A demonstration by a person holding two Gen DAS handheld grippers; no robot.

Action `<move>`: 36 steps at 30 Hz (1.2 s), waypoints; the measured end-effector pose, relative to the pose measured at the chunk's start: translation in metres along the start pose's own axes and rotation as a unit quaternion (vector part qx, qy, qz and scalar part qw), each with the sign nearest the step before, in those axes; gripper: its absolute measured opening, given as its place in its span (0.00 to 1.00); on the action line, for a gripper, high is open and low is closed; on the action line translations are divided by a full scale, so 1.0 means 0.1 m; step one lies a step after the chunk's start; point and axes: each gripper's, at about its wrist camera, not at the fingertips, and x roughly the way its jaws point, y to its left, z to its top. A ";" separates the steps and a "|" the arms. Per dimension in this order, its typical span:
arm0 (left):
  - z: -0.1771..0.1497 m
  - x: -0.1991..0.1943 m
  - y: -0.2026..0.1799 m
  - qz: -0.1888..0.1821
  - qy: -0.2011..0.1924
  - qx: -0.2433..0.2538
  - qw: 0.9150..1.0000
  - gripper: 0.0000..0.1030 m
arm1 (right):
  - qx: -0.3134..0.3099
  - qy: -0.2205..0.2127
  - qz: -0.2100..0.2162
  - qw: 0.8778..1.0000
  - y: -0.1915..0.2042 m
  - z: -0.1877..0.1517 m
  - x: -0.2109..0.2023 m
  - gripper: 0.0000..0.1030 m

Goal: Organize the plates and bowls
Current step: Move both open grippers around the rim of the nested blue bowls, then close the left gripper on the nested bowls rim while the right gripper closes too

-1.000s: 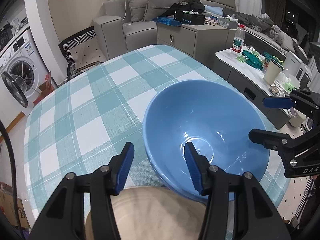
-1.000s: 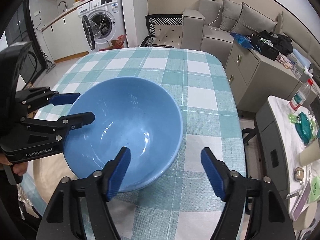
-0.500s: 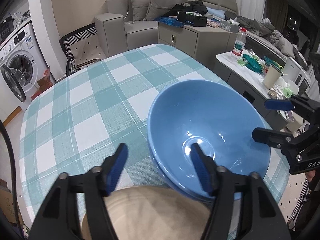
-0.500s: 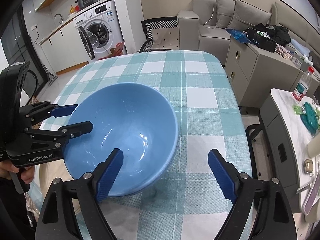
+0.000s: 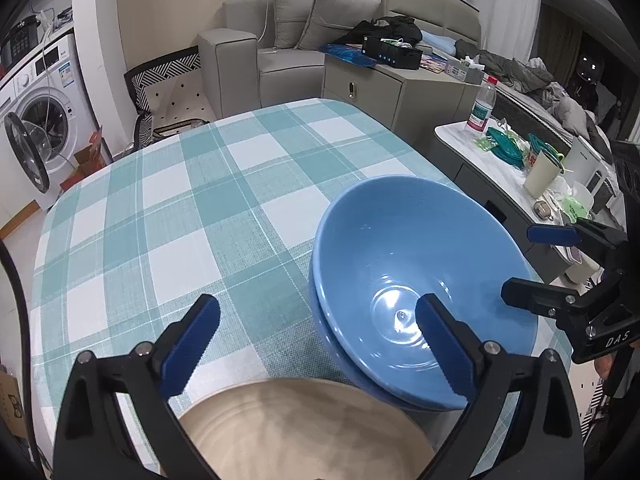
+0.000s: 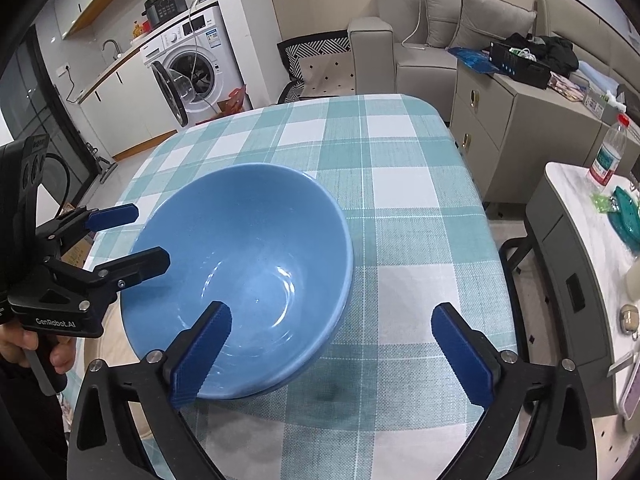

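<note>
A large blue bowl (image 5: 420,264) sits nested in a second blue bowl whose rim (image 5: 320,320) shows just below it, on the checked tablecloth. My left gripper (image 5: 318,344) is open and its jaws are opening. The bowl's near rim lies between them, with no pad touching it. A beige plate (image 5: 304,428) lies under that gripper. My right gripper (image 6: 332,352) is open too and still opening. It straddles the bowl's (image 6: 240,280) other side without pressing on it. Each gripper shows in the other's view: right gripper (image 5: 542,264), left gripper (image 6: 128,240).
The teal and white tablecloth (image 6: 400,168) covers a rounded table. A side counter (image 5: 508,168) to the right carries a bottle, cups and clutter. A sofa (image 5: 280,52) and a cabinet stand beyond. A washing machine (image 6: 192,68) has its door open. A person's hand (image 6: 24,344) grips the left handle.
Both grippers' jaws have spread much wider and let go of the bowl's rim. The blue bowl has levelled and settled into the bowl beneath it.
</note>
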 end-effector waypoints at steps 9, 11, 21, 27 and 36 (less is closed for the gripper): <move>-0.01 0.06 0.03 -0.003 0.000 -0.013 1.000 1.00 | 0.010 0.006 0.010 1.000 -0.04 -0.02 0.09 0.99; -0.01 0.07 0.03 -0.007 0.002 -0.013 1.000 1.00 | 0.014 0.008 0.012 1.000 -0.06 -0.02 0.11 0.99; -0.01 0.16 0.01 -0.006 0.012 -0.014 1.000 1.00 | 0.031 0.020 0.013 0.999 -0.11 -0.05 0.23 0.99; -0.02 0.22 0.03 -0.006 0.017 -0.019 1.000 1.00 | 0.035 0.024 0.014 0.999 -0.12 -0.06 0.28 0.99; -0.02 0.26 0.08 -0.010 0.025 -0.028 0.999 1.00 | 0.054 0.034 0.041 0.997 -0.18 -0.07 0.36 0.99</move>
